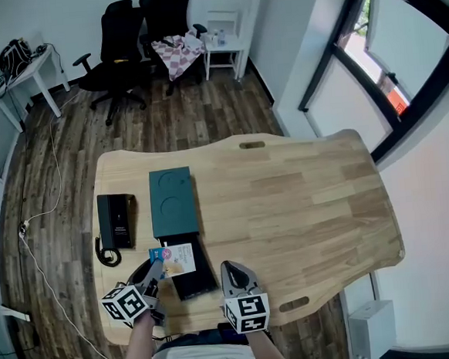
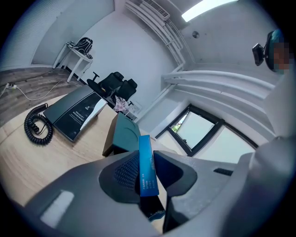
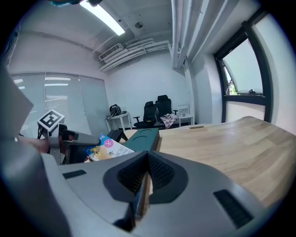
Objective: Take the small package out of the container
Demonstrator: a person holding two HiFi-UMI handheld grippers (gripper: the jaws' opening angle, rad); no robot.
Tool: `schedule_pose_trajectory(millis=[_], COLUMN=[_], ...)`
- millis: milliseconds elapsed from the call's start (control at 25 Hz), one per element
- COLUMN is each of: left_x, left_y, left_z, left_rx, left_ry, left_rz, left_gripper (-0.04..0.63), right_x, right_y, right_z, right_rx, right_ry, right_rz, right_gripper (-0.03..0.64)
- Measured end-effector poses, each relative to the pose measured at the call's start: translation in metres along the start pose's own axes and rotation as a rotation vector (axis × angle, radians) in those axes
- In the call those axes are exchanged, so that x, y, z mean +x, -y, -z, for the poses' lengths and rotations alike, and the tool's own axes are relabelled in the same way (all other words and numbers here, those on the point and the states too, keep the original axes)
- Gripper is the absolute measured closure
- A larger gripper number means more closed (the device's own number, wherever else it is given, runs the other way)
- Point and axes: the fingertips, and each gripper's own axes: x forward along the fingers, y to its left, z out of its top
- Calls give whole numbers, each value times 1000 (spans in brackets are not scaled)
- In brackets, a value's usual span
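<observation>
The small package (image 1: 173,258), white with a blue edge and a colourful print, is lifted just above the open black container (image 1: 197,281) near the table's front edge. My left gripper (image 1: 156,271) is shut on it. In the left gripper view its blue edge (image 2: 148,172) stands upright, pressed between the pads of the left gripper (image 2: 147,163). The right gripper view shows the package (image 3: 107,149) off to the left. My right gripper (image 1: 227,269) sits just right of the container, its jaws shut (image 3: 147,159) with only a thin slit between the pads.
A teal lid (image 1: 172,201) lies behind the container. A black desk phone (image 1: 117,220) with a coiled cord (image 2: 38,125) sits at the table's left. Bare wooden tabletop (image 1: 312,207) stretches to the right. Office chairs (image 1: 139,34) stand far behind.
</observation>
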Motion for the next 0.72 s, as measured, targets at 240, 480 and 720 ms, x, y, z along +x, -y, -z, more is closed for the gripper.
schedule_pose_trajectory(millis=[240, 480, 720], left_x=[-5, -19, -36], left_y=[14, 32, 55], left_z=[-6, -19, -34], left_rx=[-133, -224, -230], left_ry=[43, 94, 128], left_rz=[80, 151, 177], left_gripper=[502, 503, 503], right_x=[-11, -24, -35], right_y=[0, -9, -13], right_z=[-13, -23, -39], right_rx=[0, -12, -3], right_ry=[46, 84, 138], right_rz=[13, 11, 8], right_gripper=[612, 612, 612])
